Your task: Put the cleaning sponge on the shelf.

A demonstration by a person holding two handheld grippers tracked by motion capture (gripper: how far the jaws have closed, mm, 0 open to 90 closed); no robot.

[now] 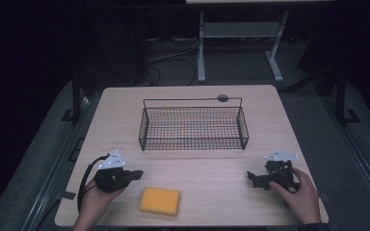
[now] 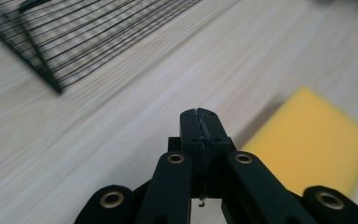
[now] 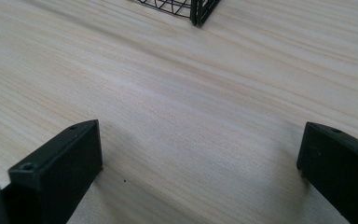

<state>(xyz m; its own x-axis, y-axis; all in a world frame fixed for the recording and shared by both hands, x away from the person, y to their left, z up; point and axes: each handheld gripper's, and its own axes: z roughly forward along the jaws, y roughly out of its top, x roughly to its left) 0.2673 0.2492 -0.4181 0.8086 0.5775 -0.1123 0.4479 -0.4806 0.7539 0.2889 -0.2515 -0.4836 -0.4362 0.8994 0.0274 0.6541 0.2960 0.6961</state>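
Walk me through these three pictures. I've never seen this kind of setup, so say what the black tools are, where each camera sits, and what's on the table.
A person sits at a wooden table, holding a hand-operated gripper in each hand. The high view looks down from above: left gripper, right gripper. The other two cameras ride on the grippers, looking along their black jaws. On the table lie a yellow sponge near the left gripper and a wire basket farther back. The left jaws are pressed together, the right jaws stand wide apart. Neither holds anything.
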